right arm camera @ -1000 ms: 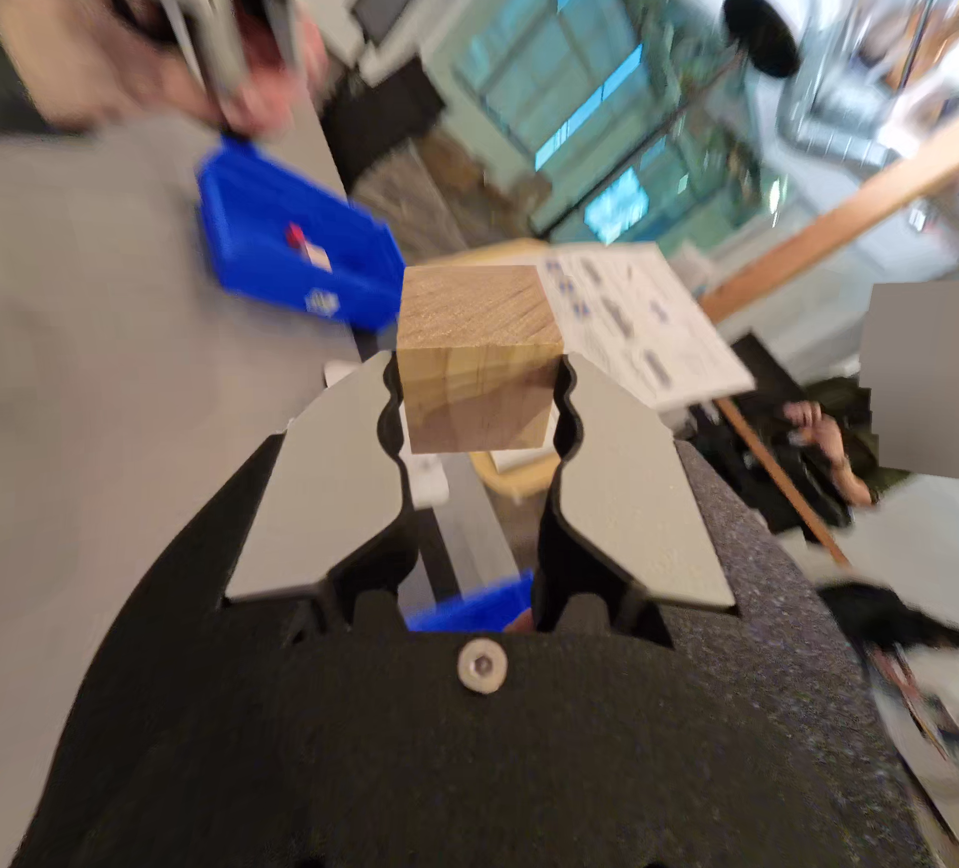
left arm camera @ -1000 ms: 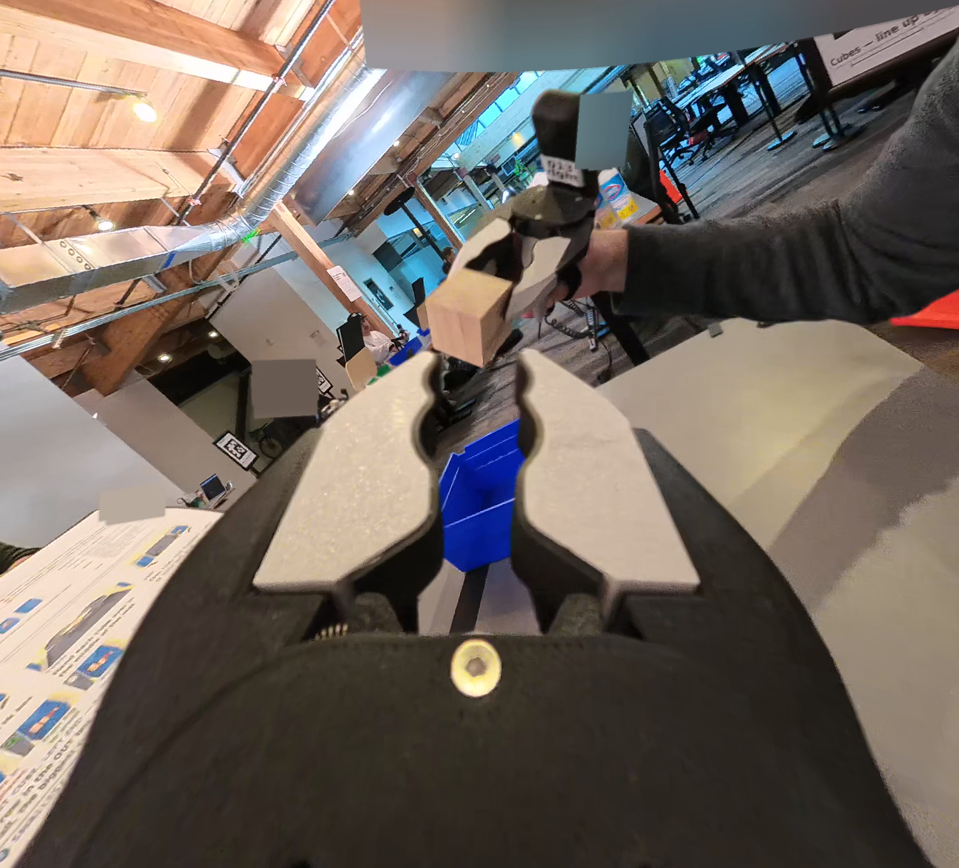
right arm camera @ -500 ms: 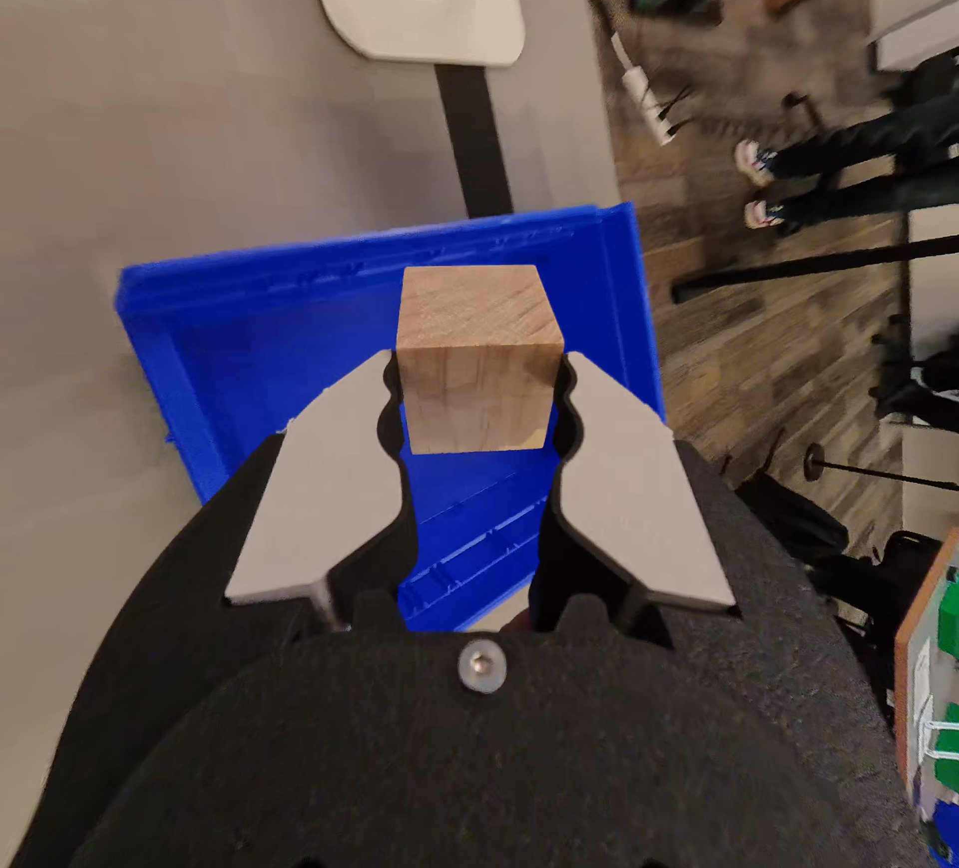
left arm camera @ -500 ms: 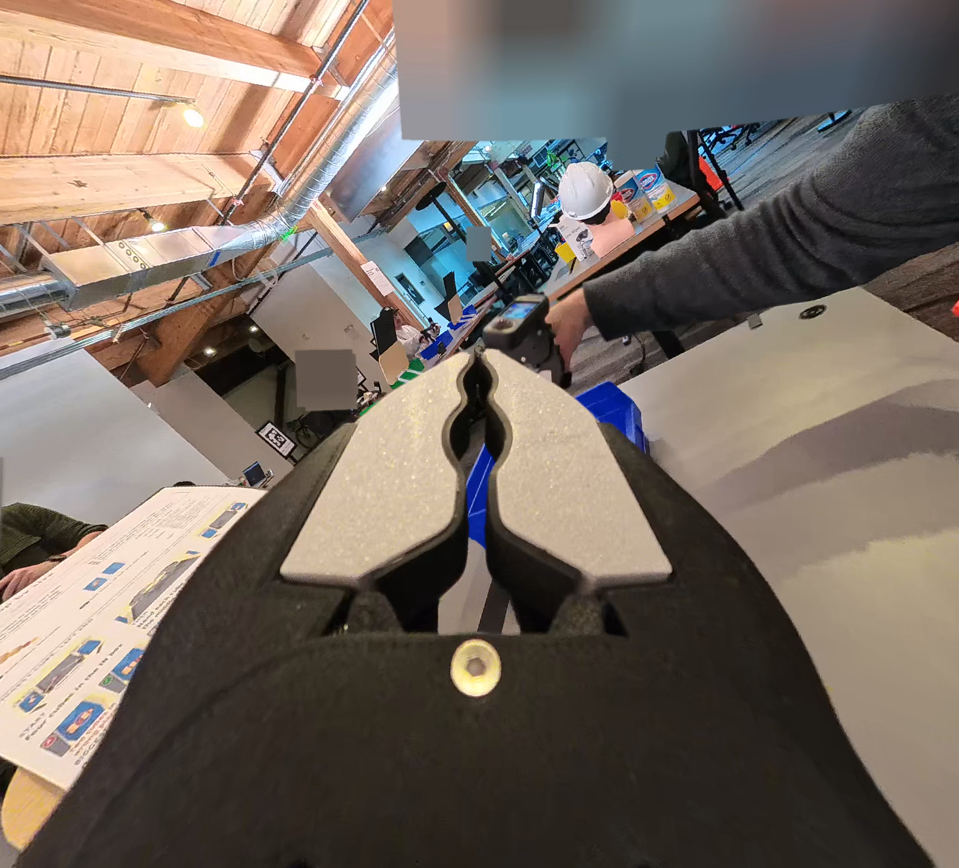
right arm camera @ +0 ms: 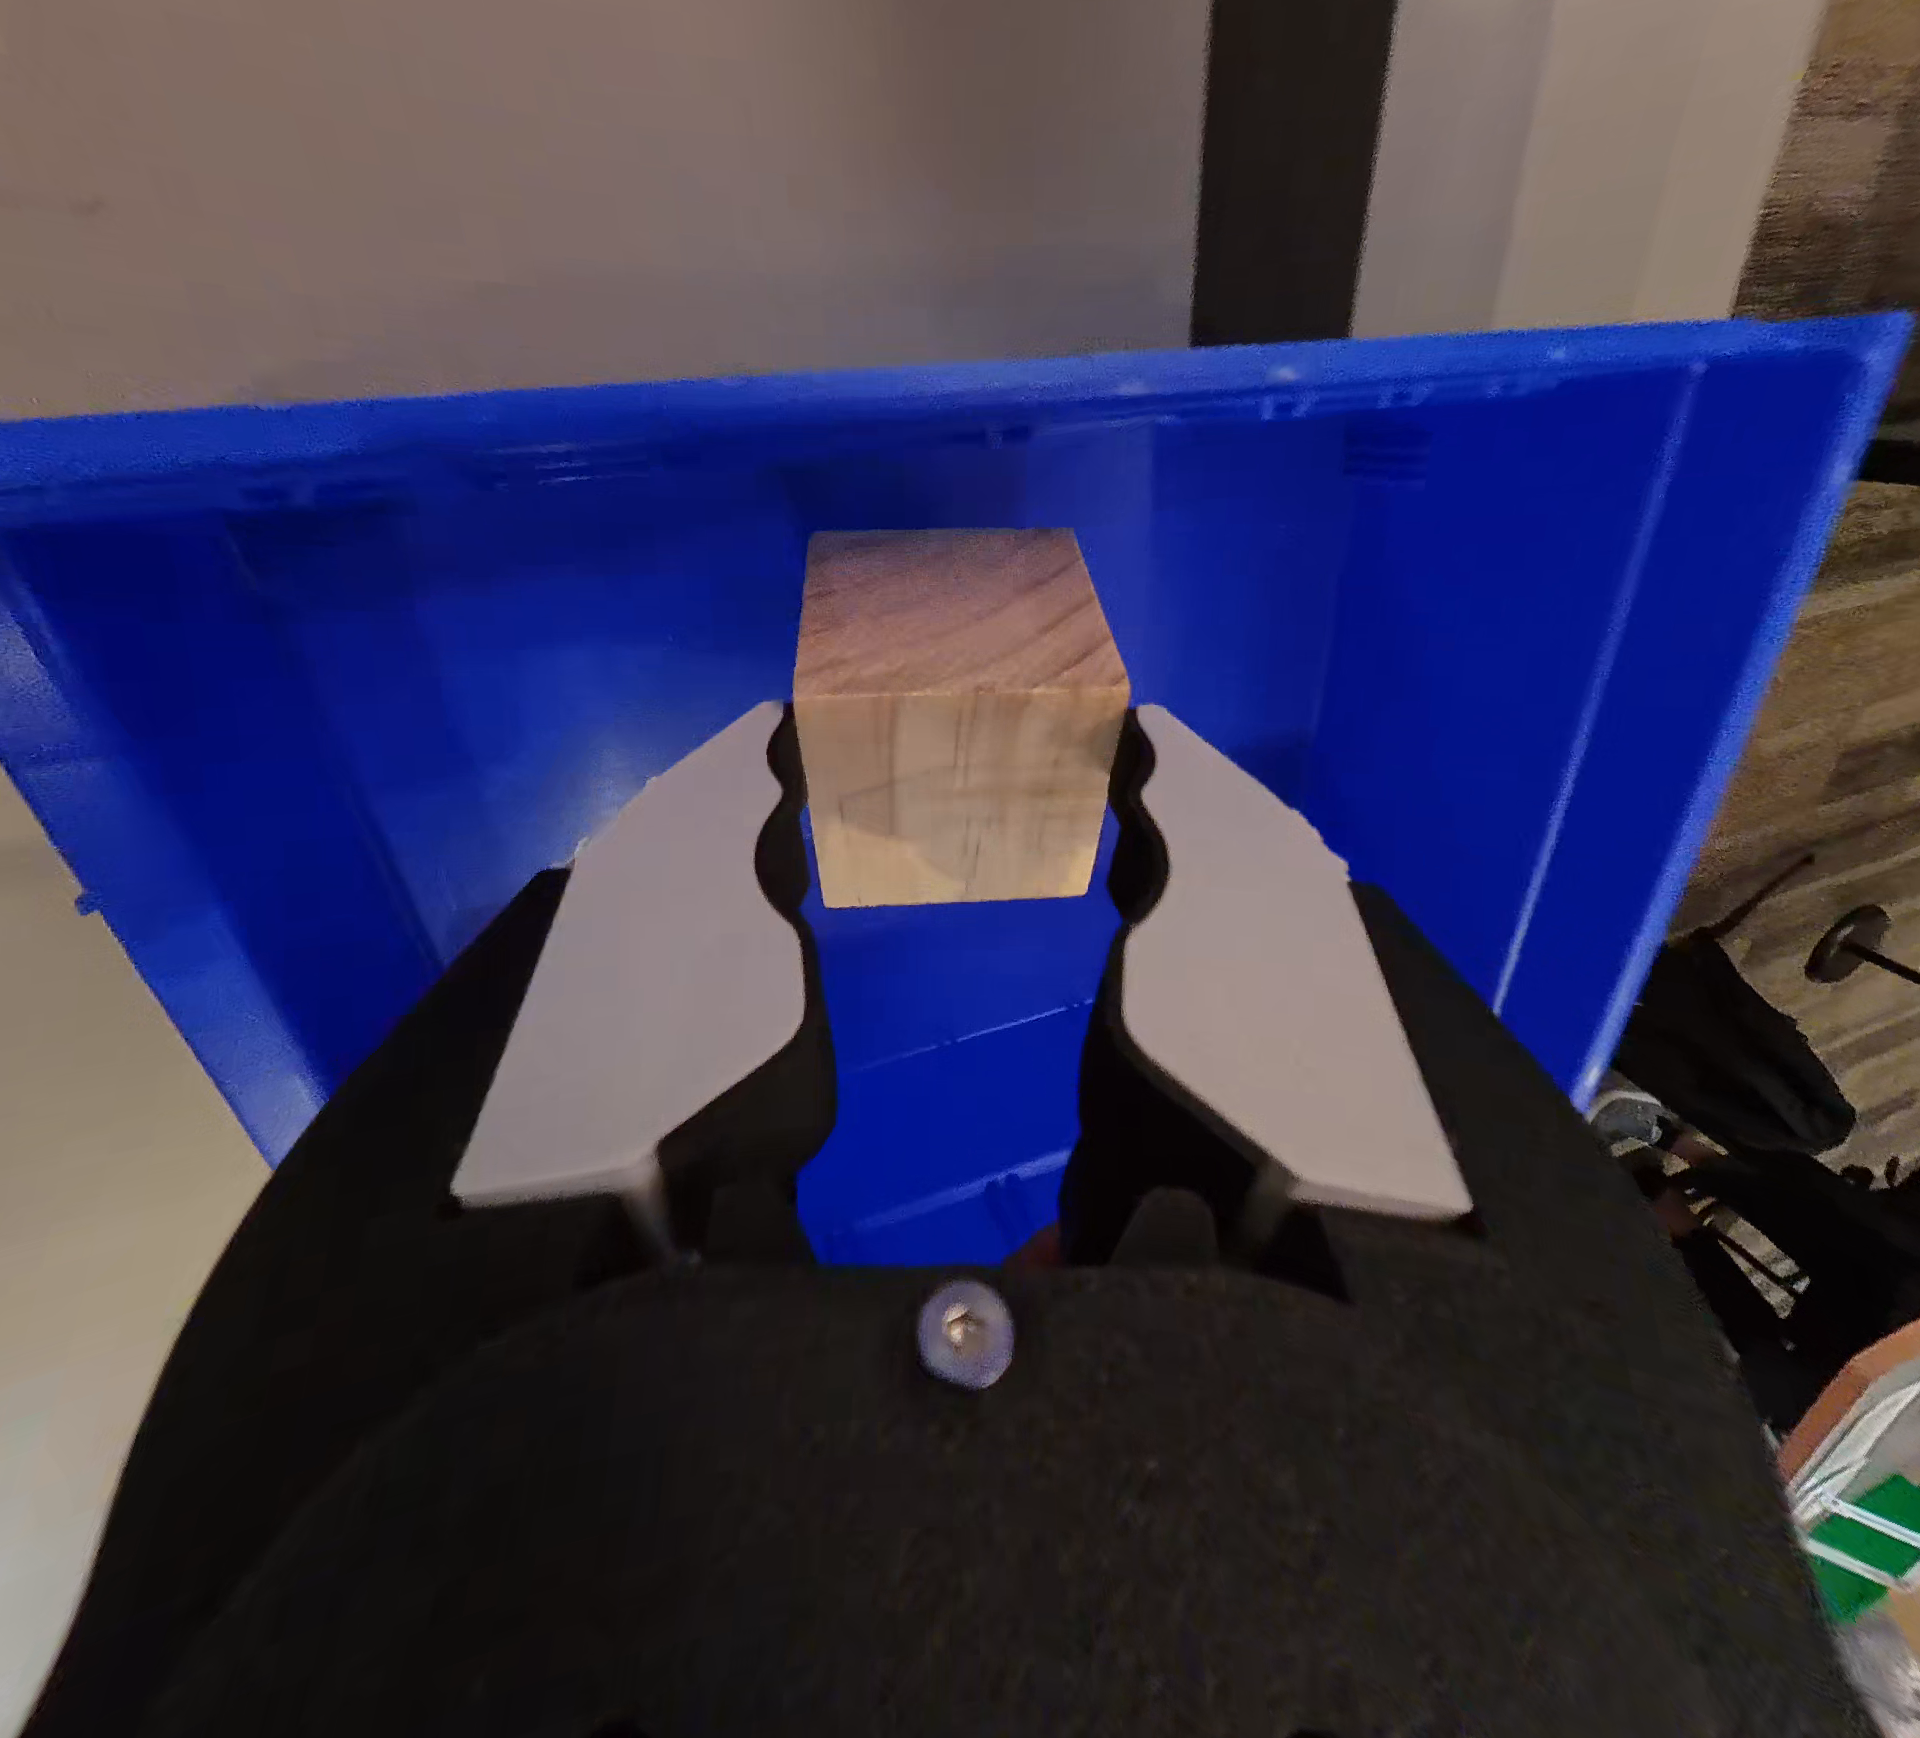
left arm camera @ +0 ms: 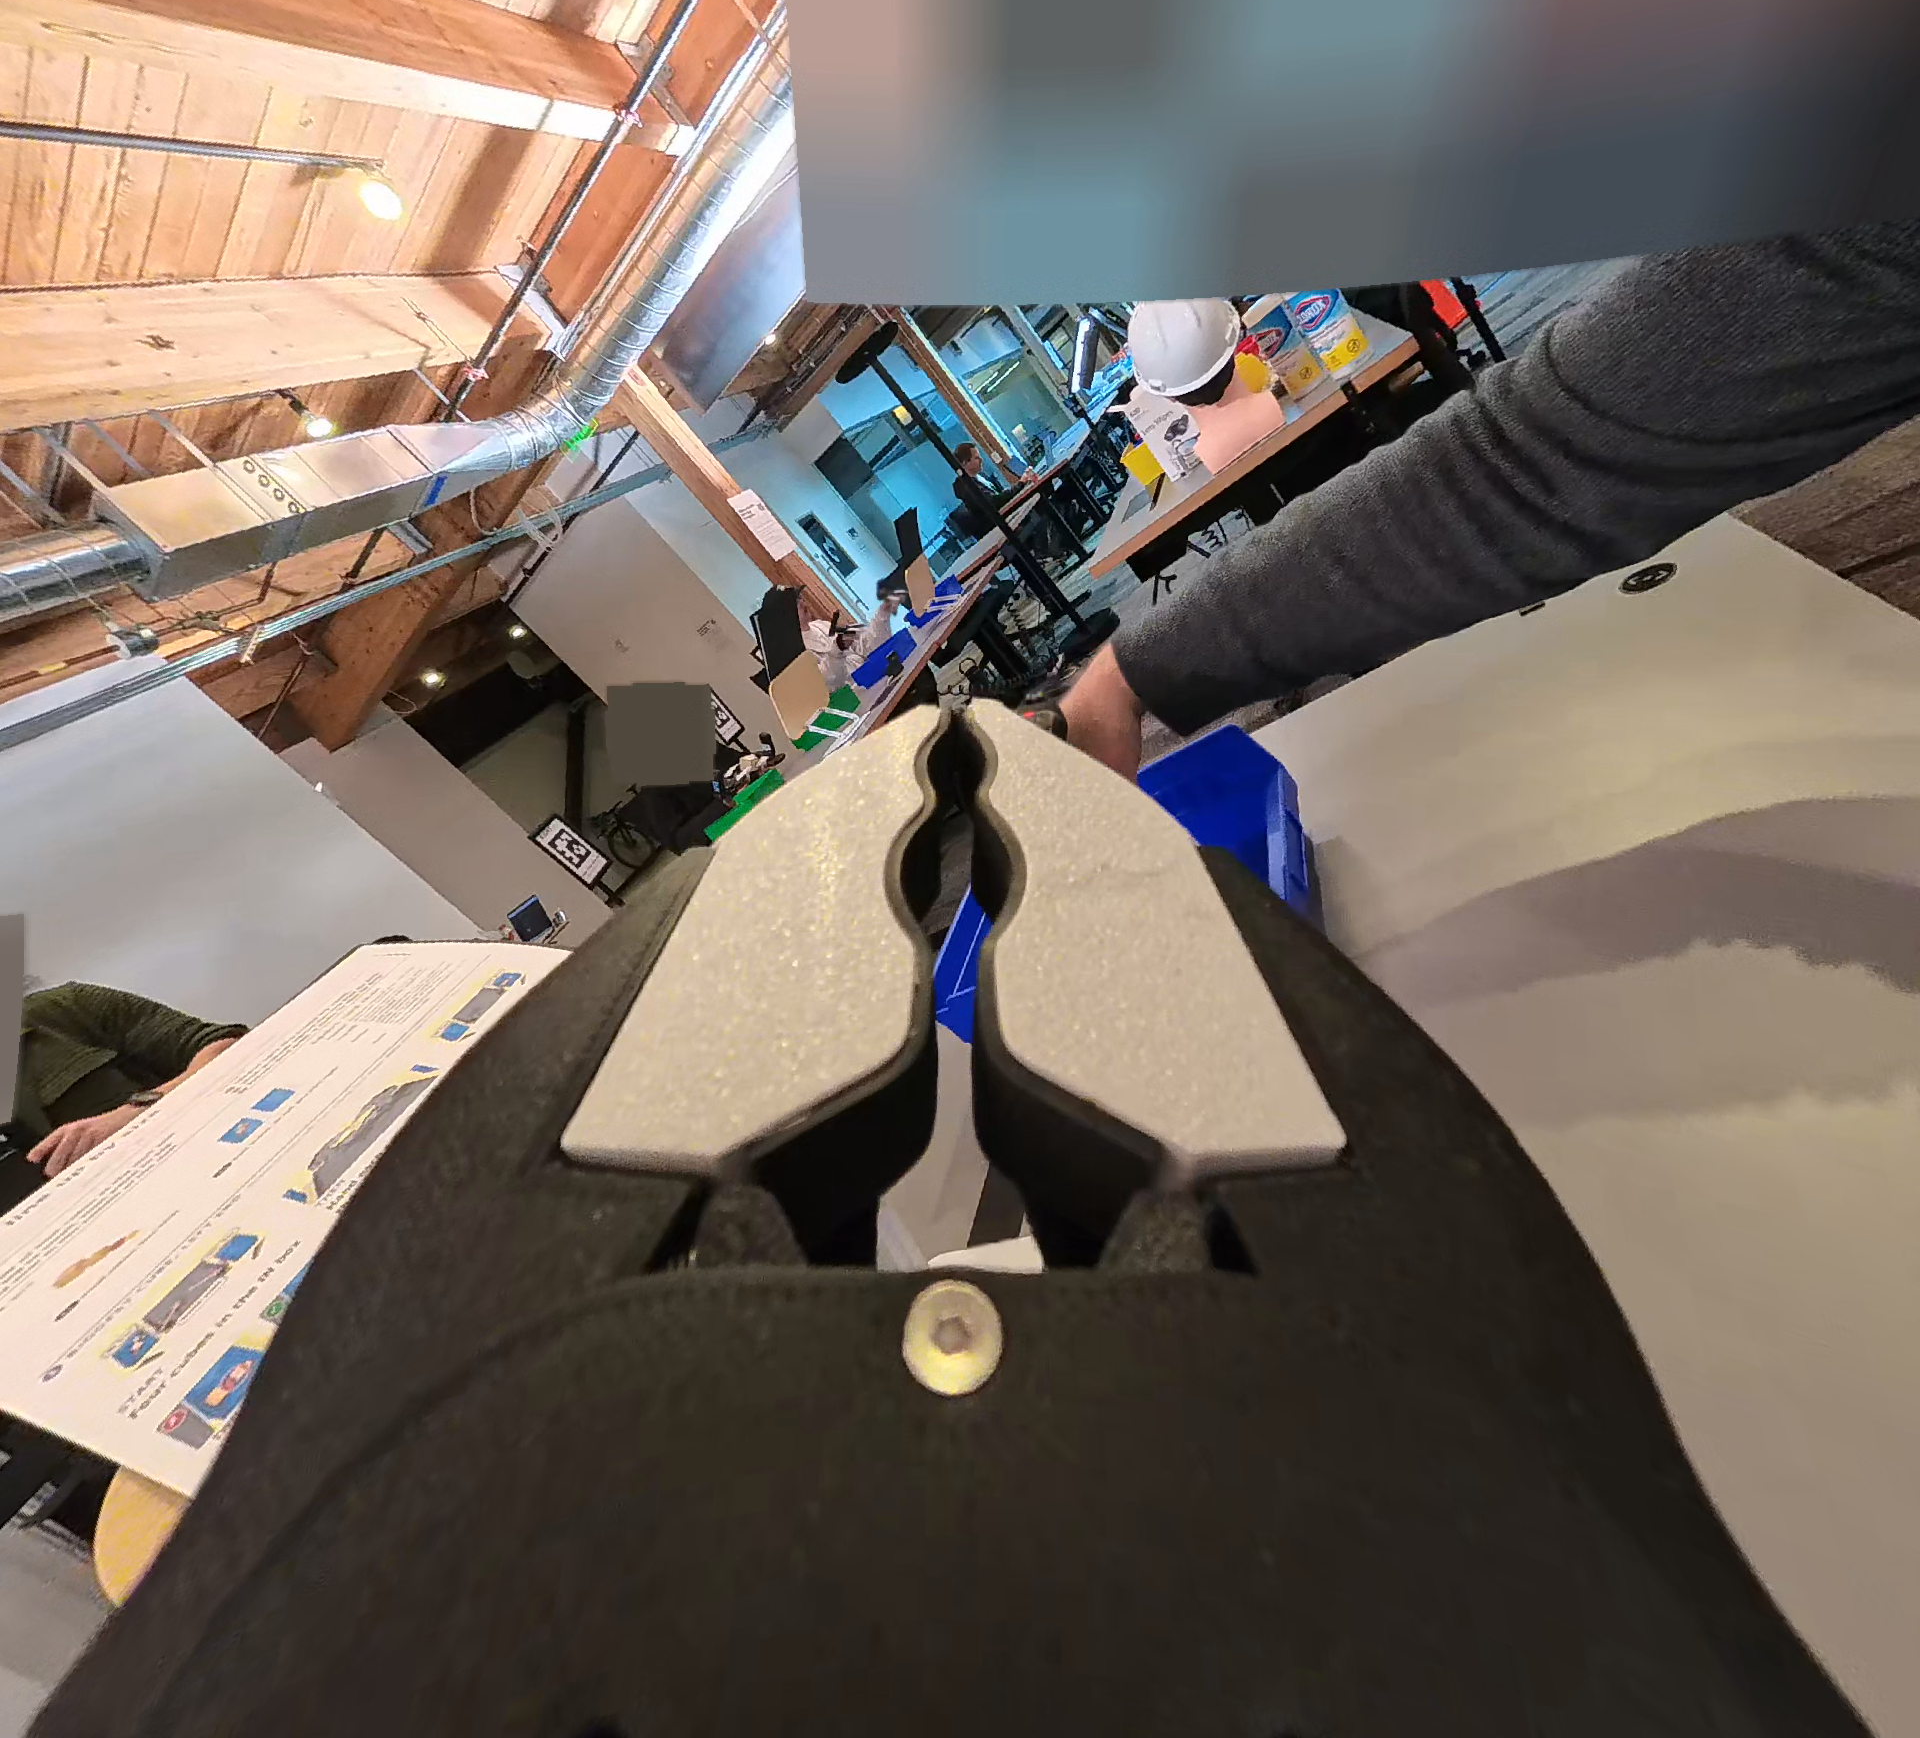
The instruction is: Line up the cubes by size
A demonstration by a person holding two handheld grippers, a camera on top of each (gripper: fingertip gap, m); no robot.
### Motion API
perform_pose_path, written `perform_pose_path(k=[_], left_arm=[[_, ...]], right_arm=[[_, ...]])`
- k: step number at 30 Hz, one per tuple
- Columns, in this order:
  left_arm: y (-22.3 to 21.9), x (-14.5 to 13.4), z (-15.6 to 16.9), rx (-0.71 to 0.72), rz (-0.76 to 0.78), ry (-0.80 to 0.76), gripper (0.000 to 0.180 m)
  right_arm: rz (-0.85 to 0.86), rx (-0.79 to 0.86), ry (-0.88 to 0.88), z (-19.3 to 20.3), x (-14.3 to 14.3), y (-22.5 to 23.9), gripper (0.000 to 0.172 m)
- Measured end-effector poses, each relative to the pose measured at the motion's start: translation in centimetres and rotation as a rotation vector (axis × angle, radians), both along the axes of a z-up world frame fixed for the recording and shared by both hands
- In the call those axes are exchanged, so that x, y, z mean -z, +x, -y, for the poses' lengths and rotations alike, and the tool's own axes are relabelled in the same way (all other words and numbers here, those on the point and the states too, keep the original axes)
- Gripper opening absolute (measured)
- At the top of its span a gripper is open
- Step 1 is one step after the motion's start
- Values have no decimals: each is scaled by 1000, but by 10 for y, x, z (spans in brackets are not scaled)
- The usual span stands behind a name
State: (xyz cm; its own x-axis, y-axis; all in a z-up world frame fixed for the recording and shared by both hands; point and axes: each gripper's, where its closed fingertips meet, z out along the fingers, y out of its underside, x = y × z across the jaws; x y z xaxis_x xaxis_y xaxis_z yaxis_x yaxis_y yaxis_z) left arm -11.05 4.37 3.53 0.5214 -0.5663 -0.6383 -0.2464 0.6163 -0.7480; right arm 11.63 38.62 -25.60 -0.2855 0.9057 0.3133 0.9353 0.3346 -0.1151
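My right gripper (right arm camera: 958, 732) is shut on a wooden cube (right arm camera: 956, 722), with both pads pressed on its sides. It holds the cube inside the blue bin (right arm camera: 416, 649), above the bin's floor. My left gripper (left arm camera: 956, 727) is shut with nothing between its fingertips. It points up and away over the grey table (left arm camera: 1610, 857). The blue bin (left arm camera: 1236, 795) shows behind its right finger, with a person's grey-sleeved arm (left arm camera: 1507, 525) reaching down to it. No other cubes are in view.
A printed instruction sheet (left arm camera: 208, 1189) lies at the left of the left wrist view. A dark gap (right arm camera: 1304, 78) runs between two grey table tops beyond the bin. The wood-pattern floor (right arm camera: 1860, 649) lies to the bin's right. There is about 50 cm between the tips of the two grippers.
My left gripper has closed on air and stays shut. My right gripper, still holding the cube, has swung down from the air into the blue bin.
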Motion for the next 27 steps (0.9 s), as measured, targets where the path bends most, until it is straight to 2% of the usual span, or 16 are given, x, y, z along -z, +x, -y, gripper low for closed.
perform_pose_path(k=[11,27], left_arm=[[3,5,-3,-3,-18,-11,0],[6,9,-7,-1,-31,-25,0]], right_arm=[[110,-34,-17,-4,22,-10,57],[142,-31,-43,-6,28,-18,57]])
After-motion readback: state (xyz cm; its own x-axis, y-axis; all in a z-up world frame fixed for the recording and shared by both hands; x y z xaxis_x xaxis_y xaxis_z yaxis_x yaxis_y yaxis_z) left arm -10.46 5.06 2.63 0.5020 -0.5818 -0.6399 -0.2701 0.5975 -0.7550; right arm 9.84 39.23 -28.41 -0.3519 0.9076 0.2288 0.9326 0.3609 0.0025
